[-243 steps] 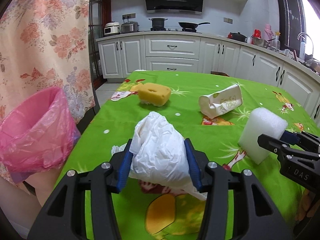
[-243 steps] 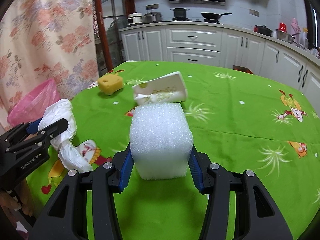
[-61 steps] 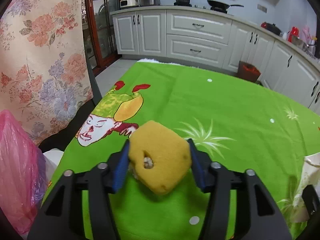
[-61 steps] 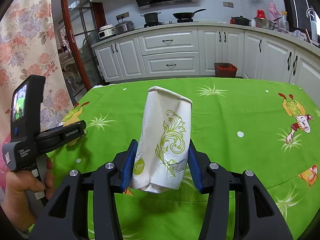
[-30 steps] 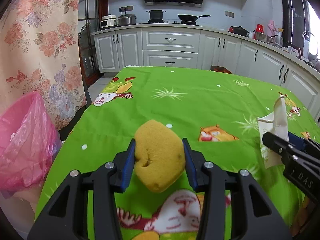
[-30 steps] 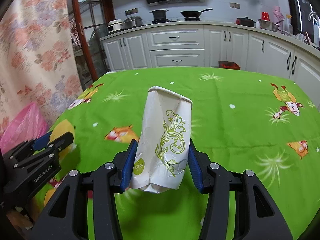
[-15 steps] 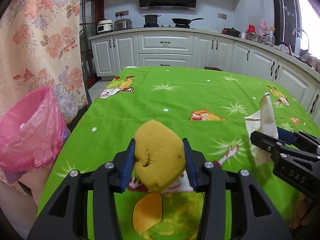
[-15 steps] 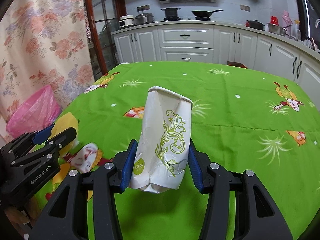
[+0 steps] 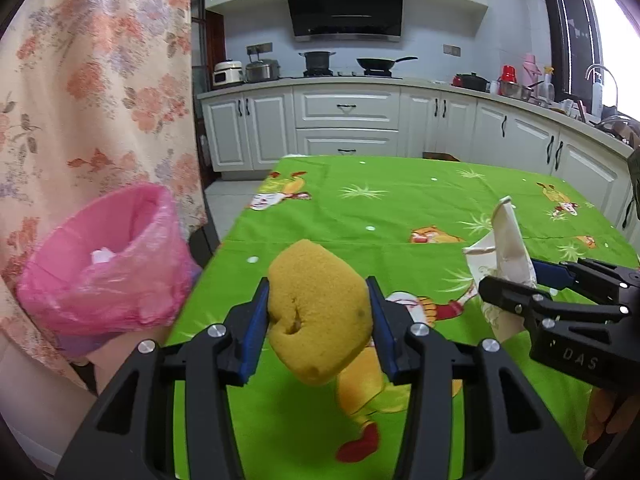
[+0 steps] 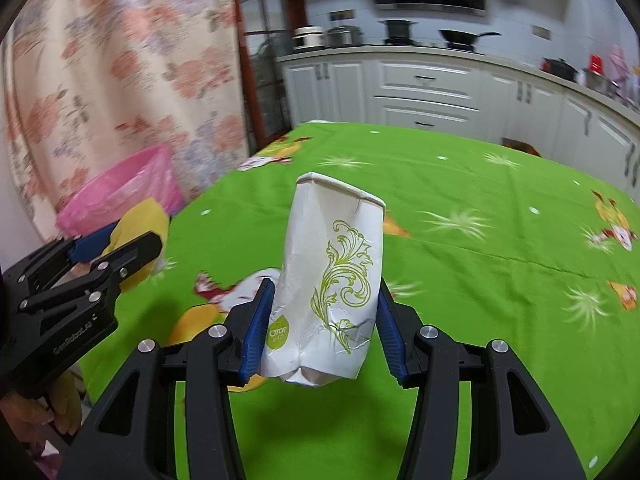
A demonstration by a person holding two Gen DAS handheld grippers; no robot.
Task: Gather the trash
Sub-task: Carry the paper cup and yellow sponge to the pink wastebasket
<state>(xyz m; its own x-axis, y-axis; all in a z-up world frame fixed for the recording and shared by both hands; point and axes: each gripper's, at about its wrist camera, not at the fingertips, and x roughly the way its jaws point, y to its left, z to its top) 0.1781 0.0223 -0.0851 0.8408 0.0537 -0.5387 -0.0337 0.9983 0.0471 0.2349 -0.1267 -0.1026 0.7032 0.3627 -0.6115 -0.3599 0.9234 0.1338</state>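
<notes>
My left gripper (image 9: 318, 314) is shut on a yellow sponge (image 9: 318, 312), held above the near left part of the green tablecloth (image 9: 400, 216). My right gripper (image 10: 326, 322) is shut on a crushed white paper cup (image 10: 330, 280) with a green leaf print, lifted off the table. In the left wrist view the cup (image 9: 504, 244) and the right gripper (image 9: 516, 288) show at the right. A bin lined with a pink bag (image 9: 108, 264) stands off the table's left edge, with white trash inside; it also shows as a pink bin (image 10: 120, 196) behind the left gripper (image 10: 120, 248) in the right wrist view.
A flowered curtain (image 9: 92, 100) hangs behind the bin. White kitchen cabinets (image 9: 348, 120) with a hob and pans run along the far wall. A dark chair back (image 9: 204, 236) stands between bin and table. A hand (image 10: 36, 412) holds the left gripper's handle.
Both grippers have drawn back toward the table's near left side with their loads. The pink bin now looms larger and closer in both views. The right wrist view has swung left.
</notes>
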